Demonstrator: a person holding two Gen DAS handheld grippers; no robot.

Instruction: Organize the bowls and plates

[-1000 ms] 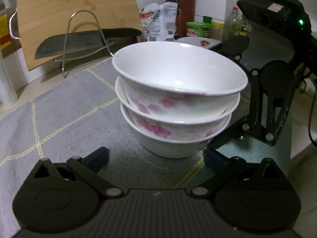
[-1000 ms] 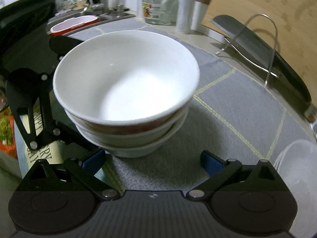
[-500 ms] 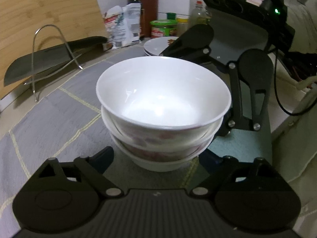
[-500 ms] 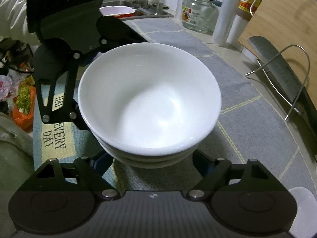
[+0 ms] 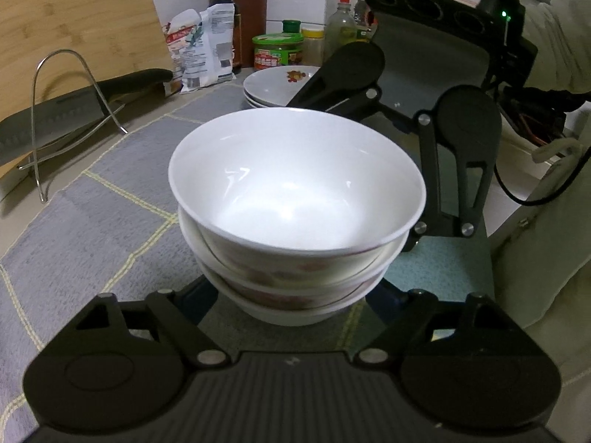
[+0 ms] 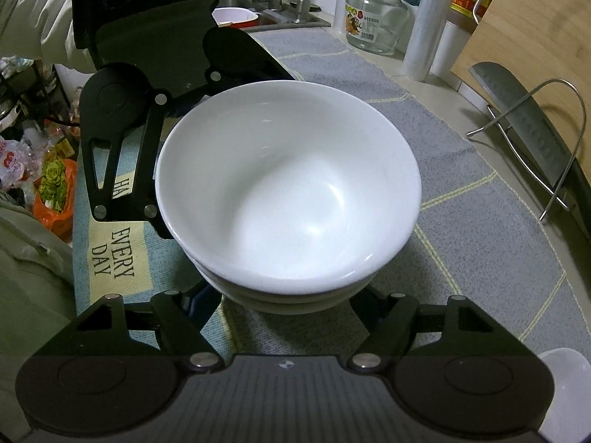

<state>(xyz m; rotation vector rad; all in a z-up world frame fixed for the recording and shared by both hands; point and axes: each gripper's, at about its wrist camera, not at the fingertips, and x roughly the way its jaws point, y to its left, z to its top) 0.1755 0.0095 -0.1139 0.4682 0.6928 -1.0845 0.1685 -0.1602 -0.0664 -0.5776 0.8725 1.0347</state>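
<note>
Three nested white bowls (image 5: 295, 199), pink-flowered outside, upright on grey mat; stacked plates (image 5: 273, 81) behind

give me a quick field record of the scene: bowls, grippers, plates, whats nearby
bowls: bowl stack of three nested bowls, upright on the grey mat
left gripper: jaws open on either side of the stack's base
right gripper: jaws open, same from the opposite side
plates: plate stack behind the bowls
nearby: cleaver on a wire rack, cutting board

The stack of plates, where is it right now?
In the left wrist view the stack of plates sits on the grey mat, behind the stack of bowls and before the green-lidded jar.
</note>
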